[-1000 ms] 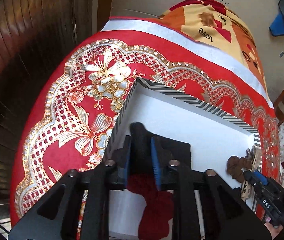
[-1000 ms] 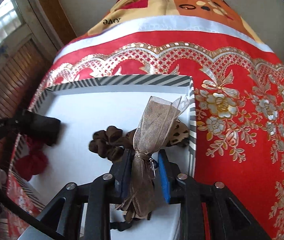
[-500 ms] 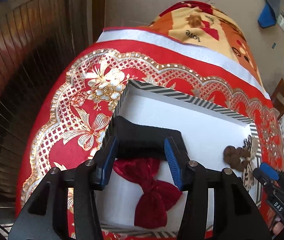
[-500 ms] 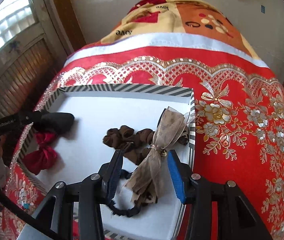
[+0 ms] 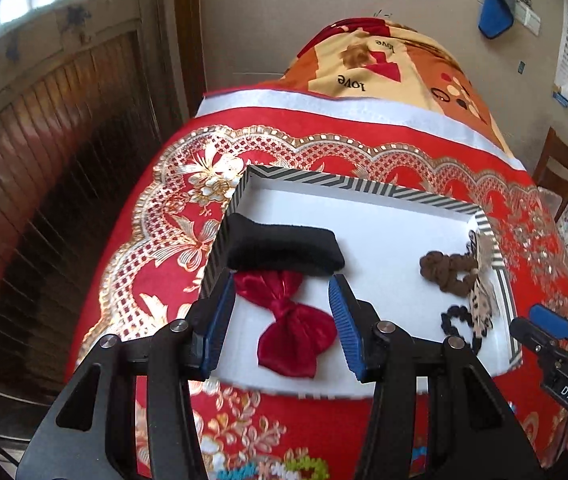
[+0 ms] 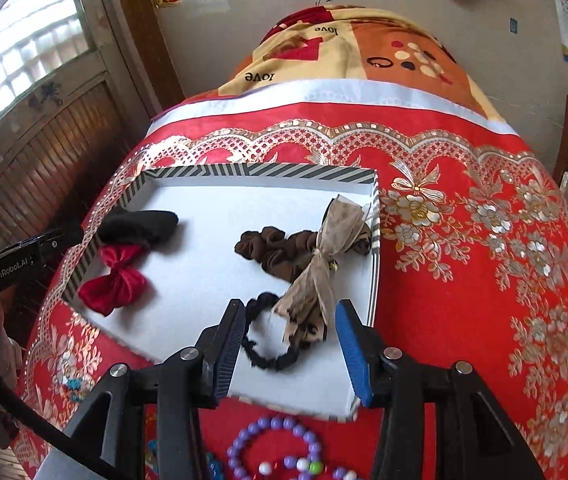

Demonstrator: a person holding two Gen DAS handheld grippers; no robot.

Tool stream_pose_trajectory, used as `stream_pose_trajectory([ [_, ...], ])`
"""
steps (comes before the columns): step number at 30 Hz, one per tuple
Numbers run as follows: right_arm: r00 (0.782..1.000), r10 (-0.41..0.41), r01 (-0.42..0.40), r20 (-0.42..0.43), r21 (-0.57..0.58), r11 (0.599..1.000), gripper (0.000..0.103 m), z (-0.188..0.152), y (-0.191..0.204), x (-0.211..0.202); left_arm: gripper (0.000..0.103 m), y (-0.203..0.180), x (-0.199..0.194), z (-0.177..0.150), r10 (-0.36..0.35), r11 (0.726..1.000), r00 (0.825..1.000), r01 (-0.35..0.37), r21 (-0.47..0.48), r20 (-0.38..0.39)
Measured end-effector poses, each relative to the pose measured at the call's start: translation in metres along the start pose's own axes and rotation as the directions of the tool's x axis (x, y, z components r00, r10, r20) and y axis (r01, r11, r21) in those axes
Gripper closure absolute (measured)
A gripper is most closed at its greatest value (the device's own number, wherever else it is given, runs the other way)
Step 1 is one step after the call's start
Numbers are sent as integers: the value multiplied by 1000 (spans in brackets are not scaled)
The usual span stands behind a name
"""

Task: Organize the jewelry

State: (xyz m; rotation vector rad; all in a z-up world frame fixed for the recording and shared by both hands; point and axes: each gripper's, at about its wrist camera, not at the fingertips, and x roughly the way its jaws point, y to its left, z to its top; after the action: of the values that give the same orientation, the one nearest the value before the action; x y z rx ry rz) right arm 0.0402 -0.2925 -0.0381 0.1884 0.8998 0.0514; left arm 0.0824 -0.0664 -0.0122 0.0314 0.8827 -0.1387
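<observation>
Having released their pieces, both claws (image 5: 280, 320) (image 6: 290, 340) gape wider.

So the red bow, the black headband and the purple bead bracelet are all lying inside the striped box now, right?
Not quite. The red bow and the black headband do lie inside the striped box, but the purple bead bracelet does not: the right wrist view shows it on the red tablecloth, outside the box's near edge.
</observation>
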Motion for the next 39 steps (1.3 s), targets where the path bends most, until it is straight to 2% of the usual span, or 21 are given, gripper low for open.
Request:
stream_pose_trajectory([
  [6, 1000, -7, 7, 19, -7, 1000, 48, -14, 3, -19, 55, -7, -21, -18, 17, 1000, 1000, -17, 14, 14],
  [27, 1000, 11, -10, 14, -40, 999, 47, -64, 6, -70, 55, -22, -71, -74, 30, 999, 999, -30, -18, 14],
  [39, 1000, 23, -22, 9, -57, 998, 47, -83, 2, -86, 55, -25, -88, -97, 47, 999, 999, -47, -27, 13],
])
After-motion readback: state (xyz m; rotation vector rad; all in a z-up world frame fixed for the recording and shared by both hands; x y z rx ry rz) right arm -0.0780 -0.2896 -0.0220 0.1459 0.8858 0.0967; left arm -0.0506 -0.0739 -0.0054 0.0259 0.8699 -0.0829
